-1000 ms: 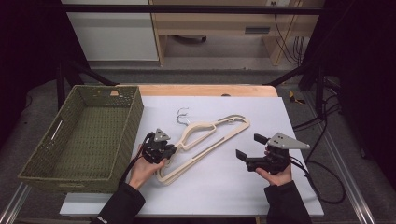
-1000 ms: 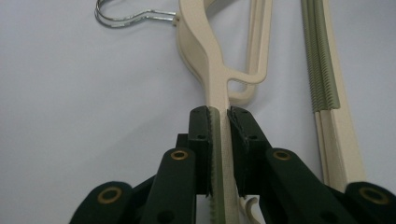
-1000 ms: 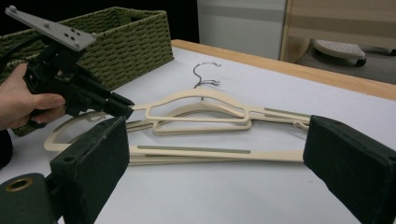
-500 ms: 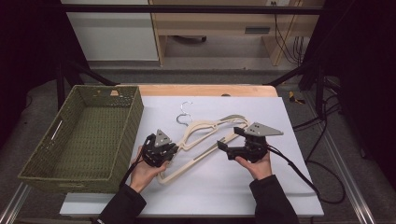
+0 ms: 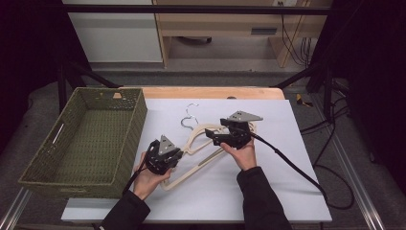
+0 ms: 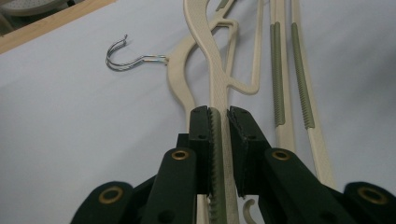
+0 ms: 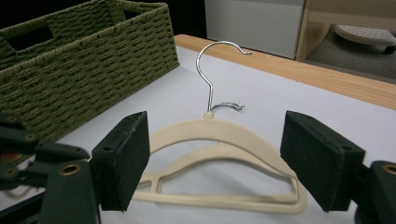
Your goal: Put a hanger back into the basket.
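Observation:
Two cream plastic hangers [image 5: 203, 143] lie overlapped on the white table [image 5: 282, 191], metal hooks [image 5: 190, 117] pointing away. My left gripper [image 5: 176, 155] is shut on one hanger arm [image 6: 217, 79], which runs between its pads [image 6: 201, 135]. The second hanger [image 6: 299, 79], with green grip strips, lies beside it. My right gripper [image 5: 211, 137] is open at the hangers' upper part; its jaws have just been closing. In the right gripper view a raised hanger [image 7: 219, 129] with its upright hook [image 7: 208, 70] stands ahead between the wide pads [image 7: 125, 158], untouched, above the flat hanger [image 7: 224, 201].
A green woven basket [image 5: 140, 120] stands empty at the table's left, close to my left hand. The right gripper's cable [image 5: 297, 167] trails to the right across the table. A wooden strip [image 5: 210, 92] borders the far edge.
My right gripper has travelled left from the table's right side to the hangers, its jaws narrowing. The left gripper has stayed gripped on the hanger, which is slightly raised.

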The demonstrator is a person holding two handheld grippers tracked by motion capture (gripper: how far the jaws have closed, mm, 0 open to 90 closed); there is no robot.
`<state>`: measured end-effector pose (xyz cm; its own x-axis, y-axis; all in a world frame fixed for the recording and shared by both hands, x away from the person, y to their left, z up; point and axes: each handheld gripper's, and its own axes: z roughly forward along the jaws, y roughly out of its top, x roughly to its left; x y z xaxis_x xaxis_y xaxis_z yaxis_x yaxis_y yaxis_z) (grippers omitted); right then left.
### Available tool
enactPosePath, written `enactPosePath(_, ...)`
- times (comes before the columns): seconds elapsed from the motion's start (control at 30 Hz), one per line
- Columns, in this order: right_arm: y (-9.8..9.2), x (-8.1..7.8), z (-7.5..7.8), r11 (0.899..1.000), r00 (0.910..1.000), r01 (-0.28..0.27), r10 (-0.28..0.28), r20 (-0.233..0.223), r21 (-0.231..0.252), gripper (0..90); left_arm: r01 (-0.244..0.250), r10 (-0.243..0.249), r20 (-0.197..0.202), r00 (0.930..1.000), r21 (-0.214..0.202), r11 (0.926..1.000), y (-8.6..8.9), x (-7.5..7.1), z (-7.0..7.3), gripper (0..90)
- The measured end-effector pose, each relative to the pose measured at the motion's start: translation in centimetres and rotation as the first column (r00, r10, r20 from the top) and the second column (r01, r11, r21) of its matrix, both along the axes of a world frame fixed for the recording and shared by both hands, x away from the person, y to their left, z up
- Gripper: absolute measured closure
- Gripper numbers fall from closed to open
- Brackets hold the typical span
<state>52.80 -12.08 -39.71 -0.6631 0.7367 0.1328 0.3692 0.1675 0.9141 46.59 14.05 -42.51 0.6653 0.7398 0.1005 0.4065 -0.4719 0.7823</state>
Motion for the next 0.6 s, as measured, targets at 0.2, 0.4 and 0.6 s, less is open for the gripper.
enactPosePath(0.2,1.4,2.0,-0.8,1.0,0.9996,-0.001,0.001,-0.026,0.013,30.5,-0.001,0.001,0.017,0.9999,0.0,1.0,-0.1,-0.4,0.0,79.6)
enactPosePath(0.4,2.7,3.3,-1.6,1.0,0.9989,-0.005,0.004,-0.046,-0.012,38.6,0.0,0.0,0.026,0.9997,0.0,1.0,-0.1,-0.5,-0.1,79.6)
enactPosePath(0.6,3.7,4.3,-2.1,1.0,0.9977,-0.01,0.011,-0.067,0.008,48.6,0.008,-0.008,0.031,0.9995,0.002,1.0,-0.2,-0.7,-0.1,79.6)
